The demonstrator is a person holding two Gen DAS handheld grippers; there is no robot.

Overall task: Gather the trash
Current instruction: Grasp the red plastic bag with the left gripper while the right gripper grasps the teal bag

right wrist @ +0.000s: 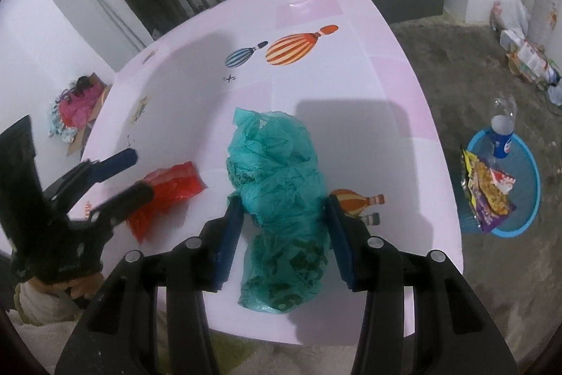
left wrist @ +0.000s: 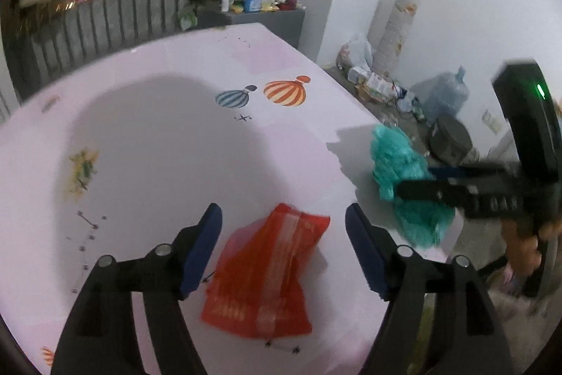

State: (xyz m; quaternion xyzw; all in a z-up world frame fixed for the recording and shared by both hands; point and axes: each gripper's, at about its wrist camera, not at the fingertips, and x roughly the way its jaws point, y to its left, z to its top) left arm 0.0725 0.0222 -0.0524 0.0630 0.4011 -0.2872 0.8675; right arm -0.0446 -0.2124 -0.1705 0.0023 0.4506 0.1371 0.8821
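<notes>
Teal bag (right wrist: 281, 195) on tabletop (right wrist: 351, 94), between spread jaws of right gripper (right wrist: 282, 234). Red bag (left wrist: 267, 273) between spread jaws of left gripper (left wrist: 283, 248). Risk: thin plastic slips when pinched, bag drags off edge, misses blue basin (right wrist: 527, 185) on floor.

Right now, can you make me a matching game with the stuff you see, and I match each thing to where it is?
Things:
1. red bag
2. teal bag
3. plastic bottle
4. striped orange balloon picture

Places:
A. standing in the blue basin on the floor
B. printed on the pink table, far side
C. on the table between the open left gripper's fingers
D. on the table between the open right gripper's fingers

Pairs: 1-C, 2-D, 3-A, 4-B
</notes>
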